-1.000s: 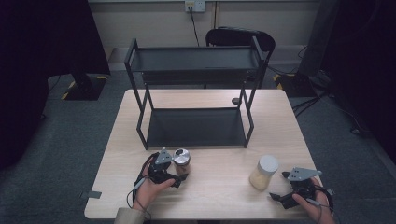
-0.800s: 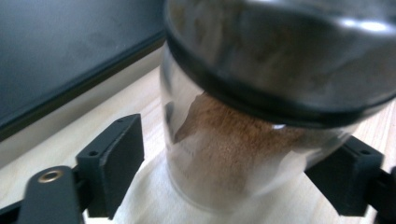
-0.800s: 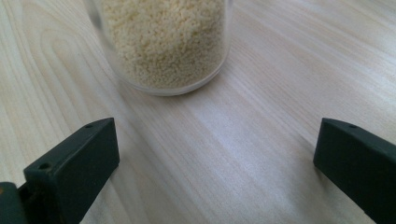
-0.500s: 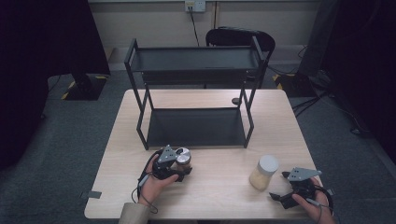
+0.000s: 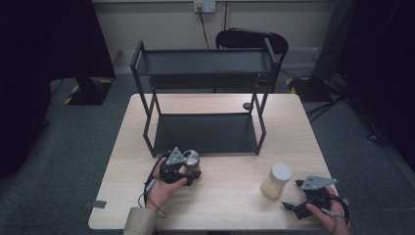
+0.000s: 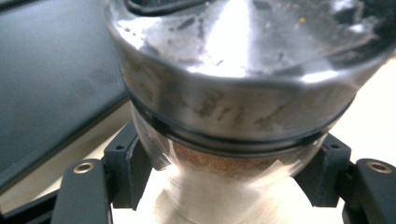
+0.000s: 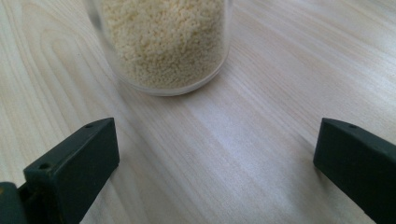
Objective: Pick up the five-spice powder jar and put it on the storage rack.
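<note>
High view: left gripper (image 5: 188, 171) has carried the steel-lidded jar (image 5: 191, 162) nearer the rack (image 5: 205, 132), jaws clamped on its glass body; likely bound for the lower shelf; right gripper (image 5: 299, 198) stays put, jaws spread wide, grain jar (image 5: 276, 180) just ahead on counter (image 5: 230, 200), untouched.

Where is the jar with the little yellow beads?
In the high view, the jar of yellow grains stands on the table's right side, just ahead of the open right claw, not touching it.
</note>
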`<state>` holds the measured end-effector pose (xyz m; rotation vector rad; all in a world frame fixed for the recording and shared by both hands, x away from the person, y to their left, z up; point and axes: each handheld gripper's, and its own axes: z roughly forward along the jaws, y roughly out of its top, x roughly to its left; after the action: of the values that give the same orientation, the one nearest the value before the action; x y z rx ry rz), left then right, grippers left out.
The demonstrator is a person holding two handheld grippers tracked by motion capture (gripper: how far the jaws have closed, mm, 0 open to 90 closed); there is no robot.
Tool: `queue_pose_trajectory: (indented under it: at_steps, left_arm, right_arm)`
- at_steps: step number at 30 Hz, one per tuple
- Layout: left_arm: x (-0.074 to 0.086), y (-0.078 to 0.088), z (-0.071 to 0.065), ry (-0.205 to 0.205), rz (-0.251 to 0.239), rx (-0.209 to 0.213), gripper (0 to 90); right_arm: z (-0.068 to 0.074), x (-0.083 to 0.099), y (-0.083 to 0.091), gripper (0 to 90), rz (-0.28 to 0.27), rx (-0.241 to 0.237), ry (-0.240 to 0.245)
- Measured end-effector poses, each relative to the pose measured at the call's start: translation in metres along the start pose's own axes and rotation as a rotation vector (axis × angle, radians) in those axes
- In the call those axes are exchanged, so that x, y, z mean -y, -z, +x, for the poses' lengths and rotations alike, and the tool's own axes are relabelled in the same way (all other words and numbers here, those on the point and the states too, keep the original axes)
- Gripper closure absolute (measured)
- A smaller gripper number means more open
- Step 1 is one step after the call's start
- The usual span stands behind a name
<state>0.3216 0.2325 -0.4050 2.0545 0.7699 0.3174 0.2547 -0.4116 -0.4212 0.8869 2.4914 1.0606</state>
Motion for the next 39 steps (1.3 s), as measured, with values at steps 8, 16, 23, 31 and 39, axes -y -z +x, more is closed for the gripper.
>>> queue_pose_trajectory:
  at_steps: [8,16,23,31,39]
  left_arm:
    - [-0.016,0.005,0.004,-0.004,0.005,-0.01,30.0]
    - [-0.038,0.014,0.012,0.003,-0.027,0.0,30.0]
    - [-0.054,0.022,0.019,0.015,-0.045,0.009,30.0]
    - [-0.072,0.031,0.025,0.01,-0.034,-0.001,30.0]
    - [-0.086,0.037,0.029,0.008,-0.043,-0.017,30.0]
  right_arm:
    - [0.0,0.0,0.0,0.0,0.0,0.0,0.0]
    - [0.0,0.0,0.0,0.0,0.0,0.0,0.0]
    - [0.0,0.0,0.0,0.0,0.0,0.0,0.0]
    - [0.0,0.0,0.0,0.0,0.0,0.0,0.0]
    - [0.0,0.0,0.0,0.0,0.0,0.0,0.0]
